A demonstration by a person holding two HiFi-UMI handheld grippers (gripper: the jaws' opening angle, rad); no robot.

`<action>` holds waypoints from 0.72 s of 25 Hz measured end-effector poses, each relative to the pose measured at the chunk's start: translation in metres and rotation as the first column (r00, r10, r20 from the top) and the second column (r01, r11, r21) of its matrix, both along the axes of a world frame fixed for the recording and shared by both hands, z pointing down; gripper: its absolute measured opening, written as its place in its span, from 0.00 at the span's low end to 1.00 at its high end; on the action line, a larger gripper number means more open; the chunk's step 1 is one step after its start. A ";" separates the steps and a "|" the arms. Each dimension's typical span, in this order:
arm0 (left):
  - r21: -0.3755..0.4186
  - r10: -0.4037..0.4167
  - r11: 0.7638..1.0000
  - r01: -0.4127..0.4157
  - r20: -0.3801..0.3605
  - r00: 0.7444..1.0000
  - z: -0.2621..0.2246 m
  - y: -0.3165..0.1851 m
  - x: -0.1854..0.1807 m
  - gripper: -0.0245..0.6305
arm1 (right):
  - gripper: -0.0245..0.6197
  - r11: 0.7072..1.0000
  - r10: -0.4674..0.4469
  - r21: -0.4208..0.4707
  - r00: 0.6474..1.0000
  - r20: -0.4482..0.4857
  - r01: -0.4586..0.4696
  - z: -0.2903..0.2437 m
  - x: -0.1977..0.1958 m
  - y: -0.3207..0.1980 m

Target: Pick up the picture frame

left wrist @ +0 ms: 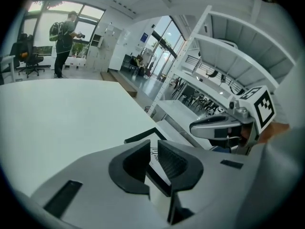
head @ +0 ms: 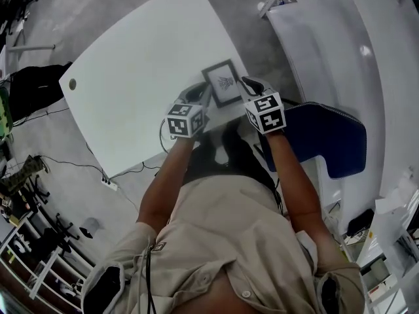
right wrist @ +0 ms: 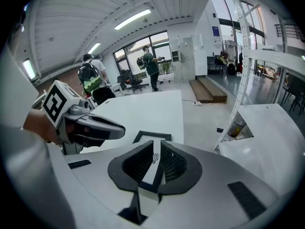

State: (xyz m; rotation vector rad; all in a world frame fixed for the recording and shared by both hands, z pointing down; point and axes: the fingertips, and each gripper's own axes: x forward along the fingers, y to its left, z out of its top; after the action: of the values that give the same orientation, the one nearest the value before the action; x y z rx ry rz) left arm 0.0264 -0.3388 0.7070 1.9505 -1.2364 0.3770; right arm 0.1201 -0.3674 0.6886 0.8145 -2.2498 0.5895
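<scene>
White counter [head: 131, 64] set aslant on grey floor [head: 78, 5], with a small round grommet [head: 72, 84] near one corner. Blue chair [head: 330, 139] just beside the counter's near edge, on the right. Black bag [head: 33, 87] on the floor off the counter's left corner, cables [head: 65, 163] trailing nearby. White shelving [head: 340, 38] along the right side.

In the left gripper view, far off by tall windows [left wrist: 47, 13]: a standing person [left wrist: 64, 37] wearing a backpack, and a dark office chair [left wrist: 29, 56].

In the right gripper view: two figures with backpacks [right wrist: 91, 75] beyond the counter's far end, ceiling strip lights [right wrist: 133, 19] overhead, a low wooden platform [right wrist: 207, 90] on the floor.
</scene>
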 end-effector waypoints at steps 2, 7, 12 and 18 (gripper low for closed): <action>-0.028 -0.008 1.000 0.008 0.008 1.000 0.010 0.000 0.000 0.09 | 0.08 1.000 -0.014 -0.021 1.000 -0.003 0.014 0.011 -0.001 -0.001; -0.095 -0.030 0.995 0.031 0.015 0.999 0.035 0.001 0.000 0.19 | 0.09 0.997 -0.046 -0.066 0.999 -0.006 0.045 0.037 -0.003 -0.006; -0.133 -0.039 0.990 0.042 0.025 0.999 0.050 0.003 0.001 0.20 | 0.09 0.992 -0.073 -0.101 0.997 -0.008 0.072 0.053 -0.005 -0.010; -0.202 -0.064 0.977 0.063 0.005 0.998 0.064 0.009 0.006 0.21 | 0.09 0.986 -0.088 -0.141 0.996 -0.004 0.087 0.069 -0.004 -0.009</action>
State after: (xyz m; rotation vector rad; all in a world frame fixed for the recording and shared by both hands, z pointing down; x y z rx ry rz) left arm 0.0327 -0.3301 0.7709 1.7347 -1.2072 0.4499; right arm 0.1163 -0.3767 0.7573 0.6432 -2.1944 0.6925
